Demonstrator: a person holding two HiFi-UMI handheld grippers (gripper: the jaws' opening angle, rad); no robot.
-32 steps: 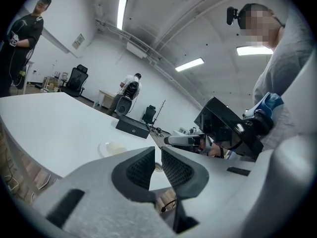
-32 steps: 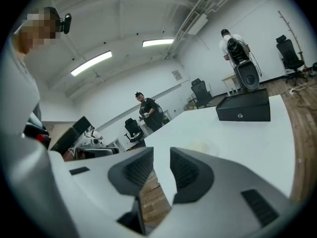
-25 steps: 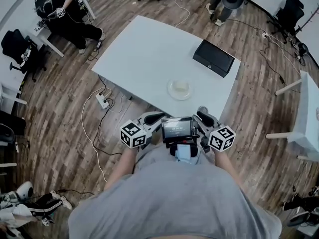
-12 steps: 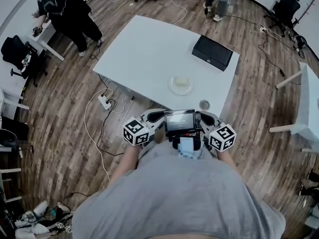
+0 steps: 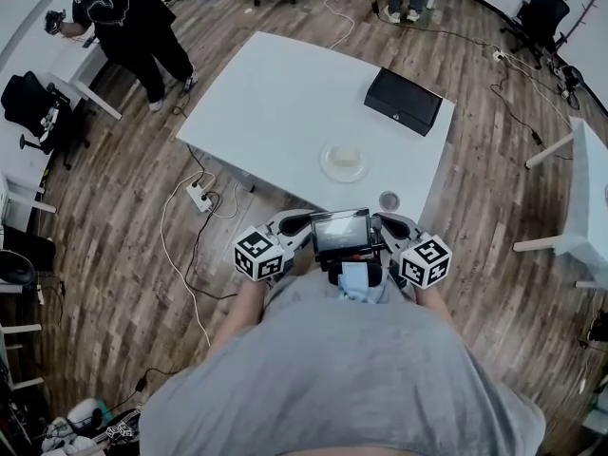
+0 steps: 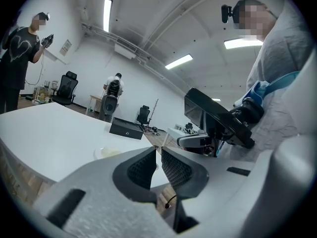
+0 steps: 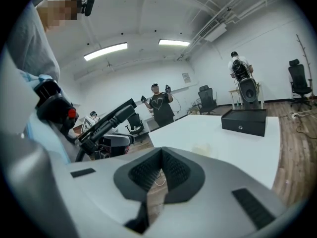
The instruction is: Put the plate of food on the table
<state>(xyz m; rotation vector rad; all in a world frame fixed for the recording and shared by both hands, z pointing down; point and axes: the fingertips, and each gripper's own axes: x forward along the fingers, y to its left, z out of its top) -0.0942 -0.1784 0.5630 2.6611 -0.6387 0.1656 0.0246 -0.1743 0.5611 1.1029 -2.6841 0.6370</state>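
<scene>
Head view: the person stands at the near edge of the white table [image 5: 285, 103], both forearms bent and tucked in against the belly. The left gripper [image 5: 288, 226] and the right gripper [image 5: 396, 226] sit side by side at the same height, pointing forward at the table edge. Their 2 marker cubes [image 5: 261, 255] face up. A small screen [image 5: 340, 231] sits between the 2 grippers. The plate [image 5: 344, 161] with pale food lies flat on the table, toward the near side, well apart from both grippers. A black box [image 5: 404, 100] rests beyond it near the far right corner. A small round cup [image 5: 389, 200] shows just at the near edge. A person in black [image 5: 123, 17] stands by the far left corner. A power strip [image 5: 199, 195] lies on the wooden floor.

Left gripper view: the left gripper [image 6: 158, 149] has its jaws closed down to a thin slit, tips nearly touching, with nothing between them. The plate [image 6: 106, 152] shows low on the tabletop just left of the jaws, and the black box [image 6: 126, 128] behind it.

Right gripper view: the right gripper [image 7: 161, 152] has its jaws pressed together and empty. The plate [image 7: 203, 148] lies on the table ahead, and the black box [image 7: 243, 121] farther right.
</scene>
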